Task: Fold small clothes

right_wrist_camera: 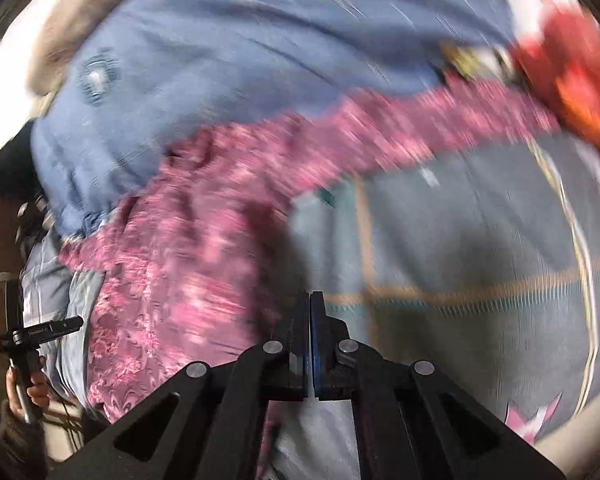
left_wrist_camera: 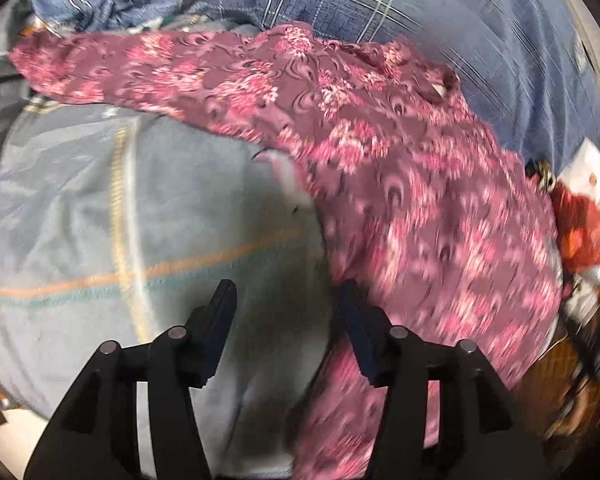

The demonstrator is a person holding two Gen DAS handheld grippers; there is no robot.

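Observation:
A maroon and pink floral garment [left_wrist_camera: 380, 152] lies spread on a grey-blue bed sheet [left_wrist_camera: 100, 208], one sleeve stretched to the far left. My left gripper [left_wrist_camera: 288, 292] is open and empty, hovering just above the sheet at the garment's lower left edge; its right finger [left_wrist_camera: 360, 328] is beside the cloth. In the right wrist view the same garment [right_wrist_camera: 204, 240] lies left of and beyond my right gripper [right_wrist_camera: 310, 300], whose jaws are closed together with nothing seen between them. The view is blurred.
A blue plaid blanket [left_wrist_camera: 380, 0] is bunched behind the garment and also shows in the right wrist view [right_wrist_camera: 240, 60]. Red and orange cloth [left_wrist_camera: 584, 232] lies at the right edge. The other hand with its gripper handle [right_wrist_camera: 20, 344] shows at the lower left.

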